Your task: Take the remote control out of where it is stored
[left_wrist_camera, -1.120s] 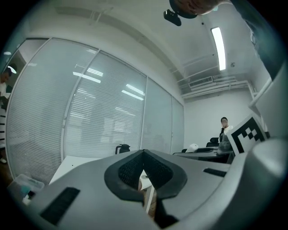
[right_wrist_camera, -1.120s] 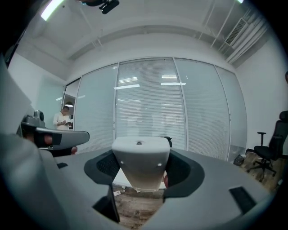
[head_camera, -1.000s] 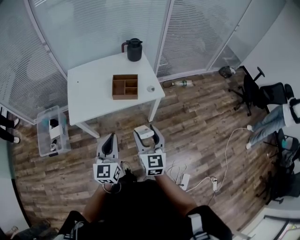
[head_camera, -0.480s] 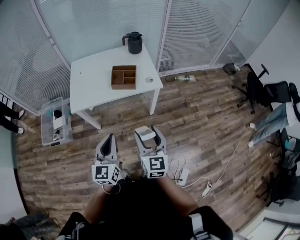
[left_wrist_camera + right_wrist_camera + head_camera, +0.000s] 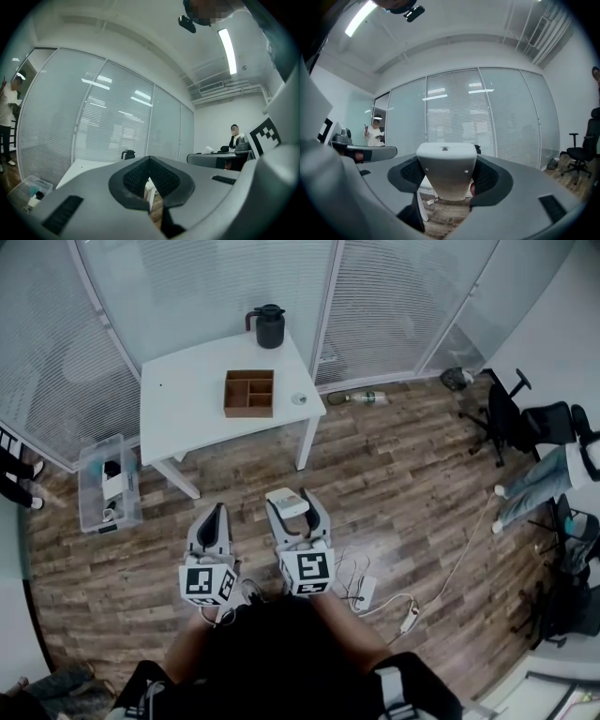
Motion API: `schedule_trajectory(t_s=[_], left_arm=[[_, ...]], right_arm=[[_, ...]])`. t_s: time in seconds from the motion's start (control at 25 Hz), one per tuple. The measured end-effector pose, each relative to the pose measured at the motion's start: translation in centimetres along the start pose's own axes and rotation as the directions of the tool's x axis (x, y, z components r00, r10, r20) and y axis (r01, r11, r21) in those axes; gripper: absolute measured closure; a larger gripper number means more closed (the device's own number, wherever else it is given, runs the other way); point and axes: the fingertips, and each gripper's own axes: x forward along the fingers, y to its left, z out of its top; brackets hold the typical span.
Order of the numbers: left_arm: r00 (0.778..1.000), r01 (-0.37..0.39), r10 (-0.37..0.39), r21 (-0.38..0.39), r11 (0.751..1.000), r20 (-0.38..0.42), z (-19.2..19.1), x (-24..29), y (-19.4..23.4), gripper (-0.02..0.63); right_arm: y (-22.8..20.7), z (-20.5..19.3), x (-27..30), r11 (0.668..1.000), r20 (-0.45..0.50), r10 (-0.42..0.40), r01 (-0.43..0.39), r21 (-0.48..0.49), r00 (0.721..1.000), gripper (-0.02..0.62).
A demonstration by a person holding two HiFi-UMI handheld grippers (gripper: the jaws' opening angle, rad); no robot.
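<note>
The white remote control sits between the jaws of my right gripper, which is shut on it, held over the wooden floor well short of the table. My left gripper hangs beside it, jaws shut with nothing between them. A brown wooden organiser box with compartments lies on the white table ahead; its compartments look empty from here.
A black jug stands at the table's far edge, a small round object near its right edge. A clear storage bin sits left of the table. Cables and a power strip lie on the floor at right; office chairs stand far right.
The view has shifted slightly; both grippers stay in front of me, the right still holding the remote. Nothing was let go or taken hold of.
</note>
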Motion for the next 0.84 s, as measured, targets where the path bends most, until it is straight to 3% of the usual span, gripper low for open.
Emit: schedule_trajectory(t_s=[0.84], left_arm=[[1.0, 0.007, -0.007, -0.006, 1.0, -0.004, -0.3, -1.2, -0.5, 0.606]], right_arm=[[1.1, -0.6, -1.3, 1.0, -0.024, -0.006, 0.006, -0.025, 1.0, 0.304]])
